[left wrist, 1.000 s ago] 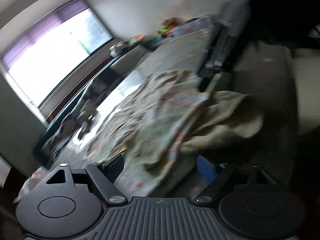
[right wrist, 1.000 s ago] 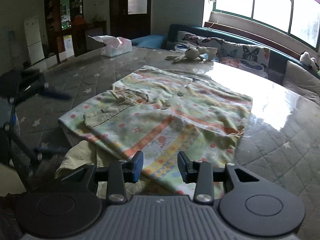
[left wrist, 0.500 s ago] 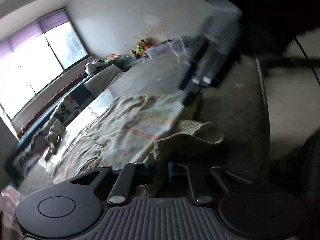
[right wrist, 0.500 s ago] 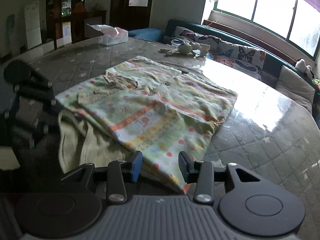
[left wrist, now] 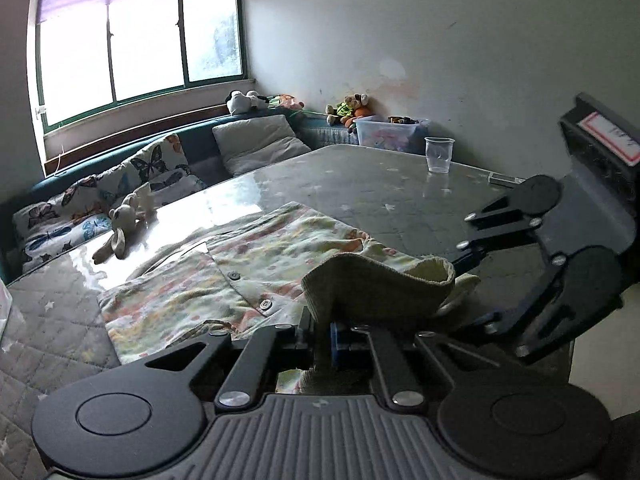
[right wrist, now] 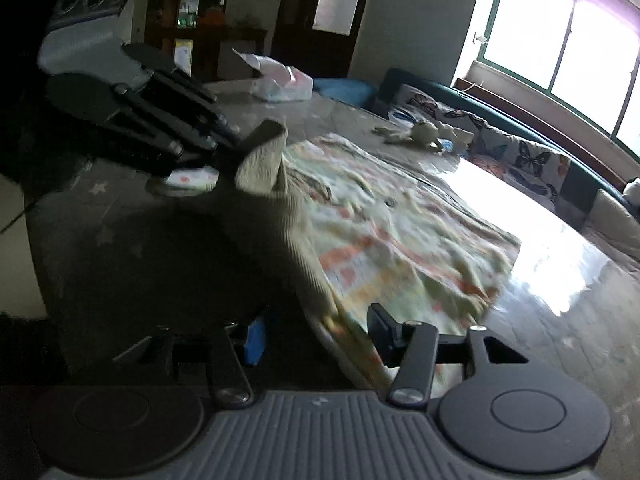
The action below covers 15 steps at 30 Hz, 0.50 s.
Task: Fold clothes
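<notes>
One counter w/ a glossy quilted star-print cover fills both views; a bench sofa runs along the window side behind it. On the counter: 2 garments. The bigger, a pastel print shirt w/ buttons, lies spread flat across the middle of the counter; 2 buttons visible in the left wrist view. The smaller, an olive ribbed garment, sits at the near edge of the shirt, overlapping it, w/ one end lifted off the counter. 2 grippers: left gripper has its pads pressed together, pinching the olive ribbed garment's edge, cloth rising in a hump over the fingers; in the right wrist view it shows at upper left, blurred, holding the raised tip. Right gripper is spread and its jaws are opening, w/ the olive ribbed garment and the shirt's hem lying between the fingers, pads not pressing on them as far as I can tell. Cushions on the sofa: approx 3 butterfly-print plus 1 plain grey pillow. 1 plush bunny lies on the counter's far left, 1 clear plastic cup stands upright near the far right edge, 1 tissue pack at the far side in the right wrist view.
</notes>
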{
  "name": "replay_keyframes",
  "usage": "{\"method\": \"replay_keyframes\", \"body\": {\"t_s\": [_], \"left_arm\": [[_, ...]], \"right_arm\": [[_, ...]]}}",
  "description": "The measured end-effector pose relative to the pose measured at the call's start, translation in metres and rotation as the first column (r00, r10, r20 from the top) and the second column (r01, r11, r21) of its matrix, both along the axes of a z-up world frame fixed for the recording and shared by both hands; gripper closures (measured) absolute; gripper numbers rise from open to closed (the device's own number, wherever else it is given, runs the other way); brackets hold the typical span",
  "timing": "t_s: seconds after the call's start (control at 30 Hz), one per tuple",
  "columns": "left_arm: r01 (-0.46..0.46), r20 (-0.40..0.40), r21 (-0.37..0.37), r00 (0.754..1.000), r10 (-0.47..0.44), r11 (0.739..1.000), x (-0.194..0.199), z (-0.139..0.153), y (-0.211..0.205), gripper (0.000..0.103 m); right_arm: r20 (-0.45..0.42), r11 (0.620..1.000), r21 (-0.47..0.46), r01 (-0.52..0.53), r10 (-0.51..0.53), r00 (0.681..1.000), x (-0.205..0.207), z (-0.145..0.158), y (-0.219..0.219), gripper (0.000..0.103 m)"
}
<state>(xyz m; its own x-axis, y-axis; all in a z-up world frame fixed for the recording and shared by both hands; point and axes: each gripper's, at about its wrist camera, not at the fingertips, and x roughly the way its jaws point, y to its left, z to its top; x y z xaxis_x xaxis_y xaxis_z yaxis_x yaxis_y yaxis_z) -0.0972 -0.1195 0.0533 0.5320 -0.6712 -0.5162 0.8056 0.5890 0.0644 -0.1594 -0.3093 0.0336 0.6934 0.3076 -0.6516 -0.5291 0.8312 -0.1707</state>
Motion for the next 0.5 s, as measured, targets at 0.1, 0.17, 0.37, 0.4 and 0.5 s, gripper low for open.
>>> {"method": "replay_keyframes", "body": {"t_s": [0.1,0.17,0.37,0.4,0.5], "left_arm": [[-0.003,-0.001,0.007,1.0,0.004,1.0,-0.006,-0.003,0.005,0.09],[-0.008,0.003,0.013,1.0,0.008,1.0,-0.012,-0.006,0.01,0.088],[-0.029,0.049,0.04,0.998,0.027,0.999,-0.032,-0.015,0.025,0.055],[-0.03,0.053,0.047,0.998,0.028,0.998,-0.035,-0.017,0.027,0.053],[-0.035,0.123,0.12,0.992,0.021,0.992,-0.042,-0.027,0.023,0.053]], "right_arm": [[-0.032,0.999,0.038,-0.006,0.007,0.999,0.014,0.0,0.003,0.074],[-0.061,0.998,0.069,0.005,-0.001,0.998,0.022,0.003,0.001,0.082],[-0.097,0.99,0.138,0.036,-0.023,0.995,0.035,0.019,-0.004,0.086],[-0.098,0.989,0.145,0.041,-0.027,0.995,0.036,0.021,-0.005,0.086],[-0.093,0.986,0.16,0.057,-0.042,0.995,0.039,0.027,-0.005,0.086]]}}
